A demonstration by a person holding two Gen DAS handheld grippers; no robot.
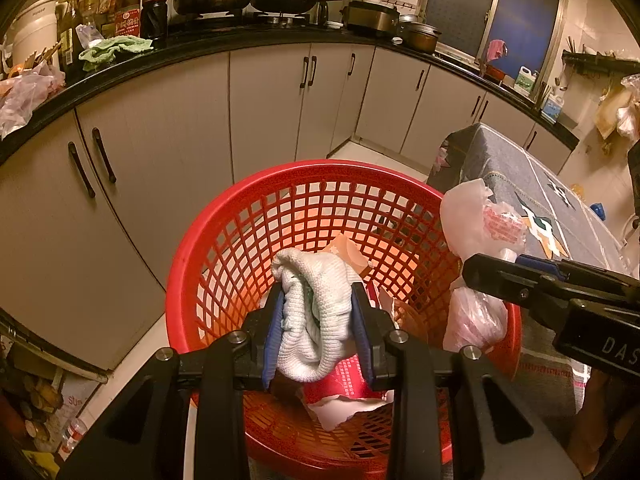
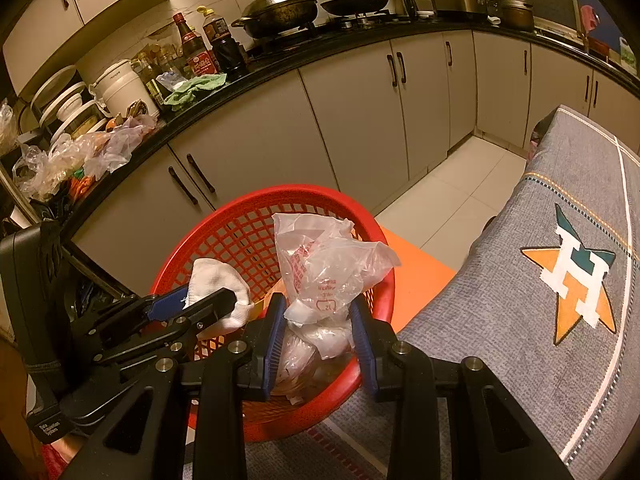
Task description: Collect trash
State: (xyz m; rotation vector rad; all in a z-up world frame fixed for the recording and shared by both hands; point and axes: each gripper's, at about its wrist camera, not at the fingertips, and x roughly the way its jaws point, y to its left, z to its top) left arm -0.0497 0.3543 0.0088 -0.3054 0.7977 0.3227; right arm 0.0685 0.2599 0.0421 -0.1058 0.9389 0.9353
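A red mesh basket [image 1: 224,248] stands on the floor by the table; it also shows in the right wrist view [image 2: 240,240]. My left gripper [image 1: 318,320] is shut on a crumpled white cloth [image 1: 316,304] and holds it over the basket's inside. My right gripper [image 2: 318,336] is shut on a clear plastic bag [image 2: 324,264] with red print, over the basket's near rim. The bag [image 1: 480,216] and right gripper [image 1: 492,268] show at the right in the left wrist view. The cloth [image 2: 218,284] and left gripper [image 2: 200,304] show at the left in the right wrist view. Torn red-and-white paper [image 1: 344,376] lies in the basket.
A table with a grey star-print cloth [image 2: 540,280] is close on the right. An orange stool [image 2: 416,272] stands behind the basket. Grey cabinets [image 1: 160,140] under a black counter [image 1: 200,44] with bottles, pots and plastic bags run along the back. White floor tiles [image 2: 460,196] lie between.
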